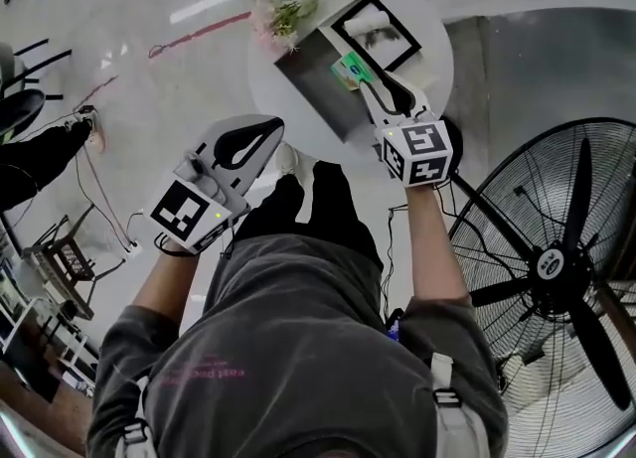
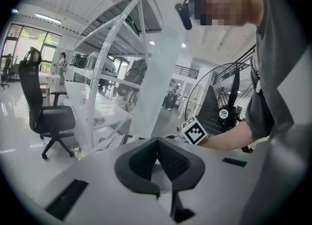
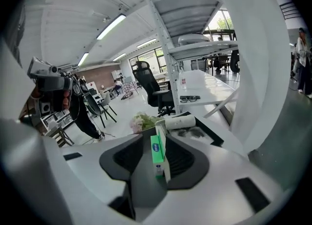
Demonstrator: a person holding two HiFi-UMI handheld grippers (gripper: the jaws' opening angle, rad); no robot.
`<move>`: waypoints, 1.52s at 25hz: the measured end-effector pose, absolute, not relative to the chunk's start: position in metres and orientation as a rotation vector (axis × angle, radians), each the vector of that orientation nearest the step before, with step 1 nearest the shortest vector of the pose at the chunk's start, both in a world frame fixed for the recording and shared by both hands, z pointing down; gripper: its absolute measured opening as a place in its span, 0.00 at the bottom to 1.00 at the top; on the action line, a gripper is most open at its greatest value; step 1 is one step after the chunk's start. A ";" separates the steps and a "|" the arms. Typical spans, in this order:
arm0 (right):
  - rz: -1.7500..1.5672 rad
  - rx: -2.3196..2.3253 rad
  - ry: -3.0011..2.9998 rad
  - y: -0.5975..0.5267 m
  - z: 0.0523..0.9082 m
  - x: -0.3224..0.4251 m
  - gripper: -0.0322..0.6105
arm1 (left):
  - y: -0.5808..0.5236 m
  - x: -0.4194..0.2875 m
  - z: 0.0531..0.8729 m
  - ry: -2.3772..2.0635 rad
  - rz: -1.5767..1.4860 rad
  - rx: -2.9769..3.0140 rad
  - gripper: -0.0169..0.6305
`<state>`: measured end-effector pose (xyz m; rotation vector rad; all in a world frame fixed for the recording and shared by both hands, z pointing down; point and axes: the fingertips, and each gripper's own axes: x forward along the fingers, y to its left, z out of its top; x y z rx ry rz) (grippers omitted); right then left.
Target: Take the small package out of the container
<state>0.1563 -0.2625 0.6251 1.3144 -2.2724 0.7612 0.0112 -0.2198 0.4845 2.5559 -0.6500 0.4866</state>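
On the round white table (image 1: 437,59) stands a grey open container (image 1: 310,86). The small package (image 1: 350,70), green and white, is upright inside it at its right end. My right gripper (image 1: 366,80) reaches into the container. In the right gripper view the package (image 3: 157,152) stands between the jaws of the right gripper (image 3: 155,136), close against the right-hand pad with a gap on the other side, so the jaws are open. My left gripper (image 1: 275,127) hangs off the table's near-left edge, over the floor. Seen from its own camera, the left gripper (image 2: 157,141) is shut and empty.
A black-framed picture (image 1: 376,31) lies on the table behind the container, with a paper roll (image 3: 180,121) and pale flowers (image 1: 280,17) at the far-left edge. A large floor fan (image 1: 556,267) stands to the right. Office chairs and shelving surround the table.
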 end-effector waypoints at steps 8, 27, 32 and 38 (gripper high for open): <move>0.776 1.265 -2.219 -0.262 0.665 0.152 0.32 | -0.217 0.014 0.498 -0.624 0.522 2.544 0.05; 0.674 1.233 -2.137 -0.264 0.689 0.137 0.22 | -0.201 -0.009 0.505 -0.660 0.529 2.515 0.05; 0.659 1.269 -2.158 -0.260 0.666 0.139 0.21 | -0.196 -0.013 0.493 -0.667 0.499 2.539 0.05; 0.629 1.344 -2.199 -0.256 0.616 0.143 0.21 | -0.190 -0.019 0.464 -0.684 0.443 2.587 0.05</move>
